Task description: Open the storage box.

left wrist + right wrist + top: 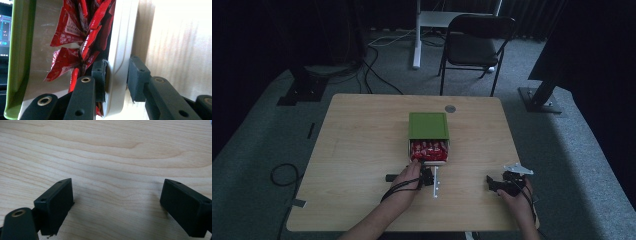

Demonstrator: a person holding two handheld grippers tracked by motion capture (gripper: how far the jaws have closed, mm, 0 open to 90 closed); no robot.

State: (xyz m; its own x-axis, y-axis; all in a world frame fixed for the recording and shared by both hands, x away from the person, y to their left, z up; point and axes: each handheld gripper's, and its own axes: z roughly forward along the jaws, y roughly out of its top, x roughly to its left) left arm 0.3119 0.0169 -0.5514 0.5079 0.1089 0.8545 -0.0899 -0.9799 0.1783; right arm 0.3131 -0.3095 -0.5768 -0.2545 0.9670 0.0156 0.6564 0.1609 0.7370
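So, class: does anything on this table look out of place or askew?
Yes: the green lid sits slid back, leaving the box's near end uncovered with red packets showing. The left gripper is shut on that end's white wall.

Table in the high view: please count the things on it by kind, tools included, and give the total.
Box, green lid, with red packets inside: 1
Hand-held tools: 2, left tool and right tool
Grey disc: 1
White bar: 1
Total: 5
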